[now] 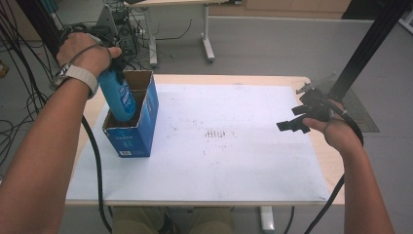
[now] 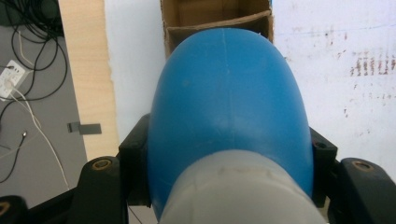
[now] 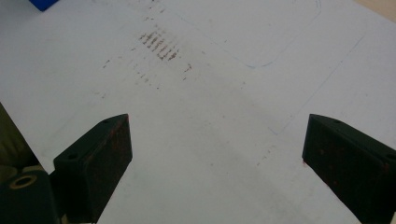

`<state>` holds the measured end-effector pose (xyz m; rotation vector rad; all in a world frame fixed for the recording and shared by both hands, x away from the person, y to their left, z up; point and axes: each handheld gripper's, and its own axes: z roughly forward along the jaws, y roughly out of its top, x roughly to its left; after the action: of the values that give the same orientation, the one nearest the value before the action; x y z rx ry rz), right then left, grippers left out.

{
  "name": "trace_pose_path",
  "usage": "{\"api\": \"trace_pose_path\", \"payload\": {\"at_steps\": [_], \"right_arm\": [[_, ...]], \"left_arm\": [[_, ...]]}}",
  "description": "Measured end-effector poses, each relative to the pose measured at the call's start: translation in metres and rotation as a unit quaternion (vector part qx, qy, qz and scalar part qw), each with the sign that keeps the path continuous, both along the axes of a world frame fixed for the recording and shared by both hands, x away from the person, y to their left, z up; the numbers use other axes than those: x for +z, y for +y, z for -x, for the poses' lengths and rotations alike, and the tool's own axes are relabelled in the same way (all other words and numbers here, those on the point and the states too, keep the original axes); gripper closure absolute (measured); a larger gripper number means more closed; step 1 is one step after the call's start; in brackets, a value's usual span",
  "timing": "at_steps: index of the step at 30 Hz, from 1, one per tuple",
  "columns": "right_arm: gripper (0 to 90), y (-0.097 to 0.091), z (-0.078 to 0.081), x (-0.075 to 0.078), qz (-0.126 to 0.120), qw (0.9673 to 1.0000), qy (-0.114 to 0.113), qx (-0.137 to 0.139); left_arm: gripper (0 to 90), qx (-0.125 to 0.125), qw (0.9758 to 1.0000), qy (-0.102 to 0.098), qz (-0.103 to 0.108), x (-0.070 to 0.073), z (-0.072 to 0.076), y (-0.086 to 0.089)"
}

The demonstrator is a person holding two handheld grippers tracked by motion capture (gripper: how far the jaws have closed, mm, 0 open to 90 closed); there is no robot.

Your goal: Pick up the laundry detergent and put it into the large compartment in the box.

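Blue bottle [image 1: 118,97], smooth plastic with a pale grey neck or cap end [image 2: 238,191], sits partway down in the open blue carton [image 1: 136,127], base below the cardboard rim, top leaning back toward the left claw [image 1: 116,62]. Left claw is clamped on the bottle's upper shoulder, one black jaw pressed to each flank just ahead of the neck; in the left gripper view the rounded body bulges straight out from between the jaws, the carton's brown inner divider [image 2: 215,25] beyond it. Judgement: rigid shell, glossy and curved, so likely slippery under the pads; weight unknown, contents not visible. The shoulder below the neck looks the soundest hold, since the taper resists sliding out downward. Carton is thin card, open-topped, probably light and apt to tip or drag if the bottle catches its wall. Right claw [image 1: 297,119] hangs well off to the far side of the white-covered worktop [image 1: 234,161], jaws spread wide, nothing between them.
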<state>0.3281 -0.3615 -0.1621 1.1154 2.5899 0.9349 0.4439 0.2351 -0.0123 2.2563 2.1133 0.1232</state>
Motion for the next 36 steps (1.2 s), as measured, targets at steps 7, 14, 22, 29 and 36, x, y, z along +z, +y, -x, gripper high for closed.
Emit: {"api": "trace_pose_path", "payload": {"at_steps": [7,14,22,29,36], "right_arm": [[8.1,0.0,-0.001,-0.002,0.0,1.0,0.004,-0.002],[8.2,0.002,-0.003,-0.006,-0.003,1.0,0.006,0.0],[8.1,0.001,-0.004,-0.008,-0.004,1.0,0.008,-0.001],[8.1,0.001,-0.005,-0.01,-0.005,0.9999,0.009,-0.002],[8.1,0.002,-0.006,-0.015,-0.004,0.9999,0.016,-0.003]], "left_arm": [[37.8,-0.002,1.0,-0.003,-0.004,-0.012,-0.001,0.0],[37.8,-0.006,1.0,-0.004,-0.002,-0.021,-0.003,-0.001],[37.8,-0.014,0.9999,0.002,-0.004,-0.036,-0.007,-0.002],[37.8,-0.016,0.9999,0.005,-0.004,-0.052,-0.009,-0.003],[37.8,-0.016,0.9998,0.008,-0.01,-0.066,-0.012,-0.004]]}}
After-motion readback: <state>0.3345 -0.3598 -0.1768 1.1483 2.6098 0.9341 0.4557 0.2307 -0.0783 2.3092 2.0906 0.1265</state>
